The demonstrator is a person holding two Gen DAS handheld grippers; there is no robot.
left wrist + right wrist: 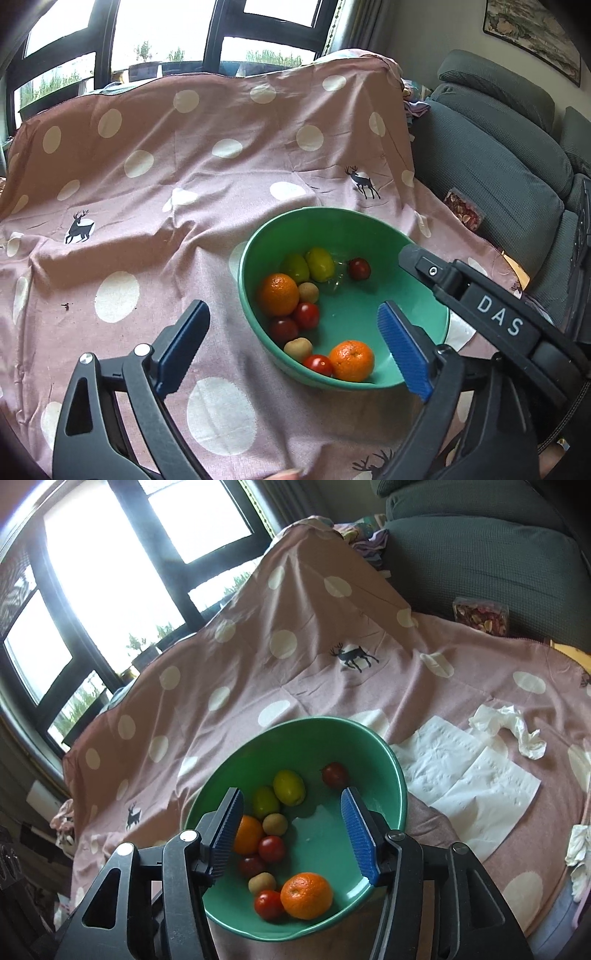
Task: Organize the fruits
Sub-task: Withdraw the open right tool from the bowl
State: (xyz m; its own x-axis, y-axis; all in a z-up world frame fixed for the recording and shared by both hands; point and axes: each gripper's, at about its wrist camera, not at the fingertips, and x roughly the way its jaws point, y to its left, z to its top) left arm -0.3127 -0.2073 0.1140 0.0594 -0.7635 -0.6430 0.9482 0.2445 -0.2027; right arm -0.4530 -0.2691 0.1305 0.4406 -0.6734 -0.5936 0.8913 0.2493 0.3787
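Lying below right claw (291, 834): orange (306, 895)

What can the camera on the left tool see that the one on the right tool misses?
Only the left wrist view shows the other tool reaching in, and a framed picture on the wall. Only the right wrist view shows paper napkins beside the bowl. Both show the green bowl of fruit, the spotted cloth and the grey sofa.

The left hand-held gripper (291, 345) is hovering wide open over a green bowl (369, 221) that is holding oranges, tomatoes and green fruits on a spotted pink cloth (147, 177).
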